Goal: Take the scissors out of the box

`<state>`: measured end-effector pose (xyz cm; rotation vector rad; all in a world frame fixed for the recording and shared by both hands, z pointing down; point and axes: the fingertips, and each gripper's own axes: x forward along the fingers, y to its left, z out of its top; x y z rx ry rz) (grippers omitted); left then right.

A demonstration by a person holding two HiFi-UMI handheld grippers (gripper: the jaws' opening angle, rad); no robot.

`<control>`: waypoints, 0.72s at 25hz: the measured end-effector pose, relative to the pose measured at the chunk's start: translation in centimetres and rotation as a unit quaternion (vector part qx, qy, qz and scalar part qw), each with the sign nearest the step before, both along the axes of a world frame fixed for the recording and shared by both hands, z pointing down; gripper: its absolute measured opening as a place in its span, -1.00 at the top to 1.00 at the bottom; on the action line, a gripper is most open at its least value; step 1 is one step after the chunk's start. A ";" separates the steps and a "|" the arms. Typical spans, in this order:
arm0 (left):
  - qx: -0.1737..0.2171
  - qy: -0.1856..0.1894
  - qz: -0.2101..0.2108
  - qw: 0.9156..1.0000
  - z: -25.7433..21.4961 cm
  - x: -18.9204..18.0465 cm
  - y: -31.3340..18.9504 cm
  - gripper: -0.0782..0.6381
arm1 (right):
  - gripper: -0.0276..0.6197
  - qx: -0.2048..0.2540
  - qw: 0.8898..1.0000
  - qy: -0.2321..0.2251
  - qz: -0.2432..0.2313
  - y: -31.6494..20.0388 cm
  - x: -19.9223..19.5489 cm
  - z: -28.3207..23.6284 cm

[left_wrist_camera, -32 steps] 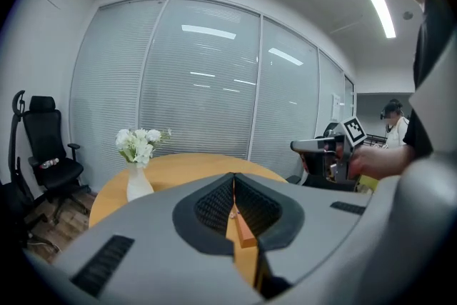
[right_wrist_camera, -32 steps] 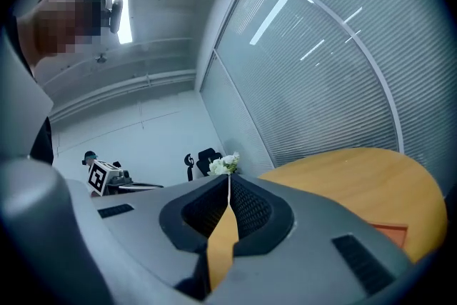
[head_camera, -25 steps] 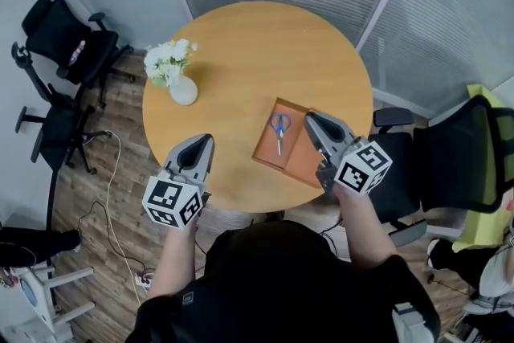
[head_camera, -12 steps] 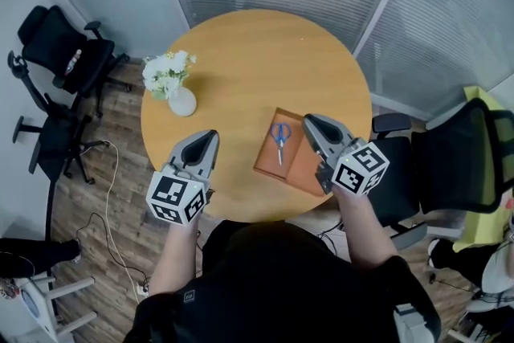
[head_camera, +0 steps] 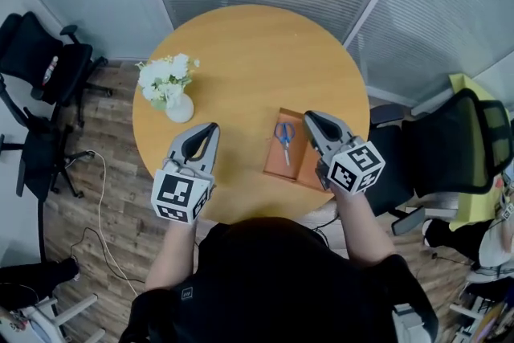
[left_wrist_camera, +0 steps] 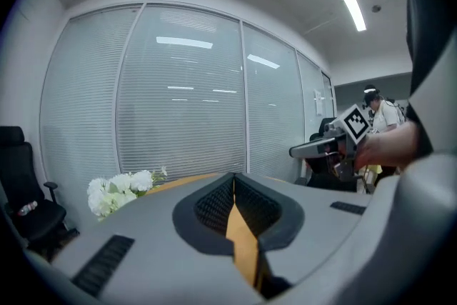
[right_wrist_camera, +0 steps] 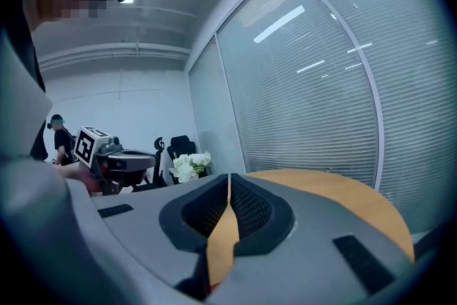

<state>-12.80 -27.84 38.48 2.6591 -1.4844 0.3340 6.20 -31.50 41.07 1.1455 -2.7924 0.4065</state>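
just blue-handled scissors [head_camera: 283,134] inside orange box [head_camera: 277,163], round table [head_camera: 241,60]

My grey right gripper [right_wrist_camera: 228,183] had its fingers [right_wrist_camera: 265,214] pressed together on nothing. Beyond them lay the round tan wooden bench [right_wrist_camera: 346,193], a bunch of white flowers [right_wrist_camera: 189,166] and, further left, the grey left gripper [right_wrist_camera: 144,161].

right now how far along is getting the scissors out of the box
Done: nothing yet. The scissors lie flat inside the box on the table.
In hand: nothing. The right gripper hovers just right of the scissors, jaws together and empty. The left gripper is over bare table, also shut and empty.
Left: open a gripper, close it on the scissors and lift them out.
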 end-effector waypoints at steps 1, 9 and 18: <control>0.001 -0.004 0.006 1.000 0.2 -0.3 -0.3 0.74 | 0.80 -0.006 1.000 0.005 0.004 -0.1 -0.4 0.3; -0.019 0.022 0.063 0.998 2.2 -1.9 -1.6 0.74 | 0.79 -0.058 0.997 0.038 0.044 0.0 -2.3 3.1; -0.056 0.045 0.083 0.994 4.7 -2.0 -2.6 0.74 | 0.79 -0.102 0.991 0.060 0.064 -0.2 -2.4 6.9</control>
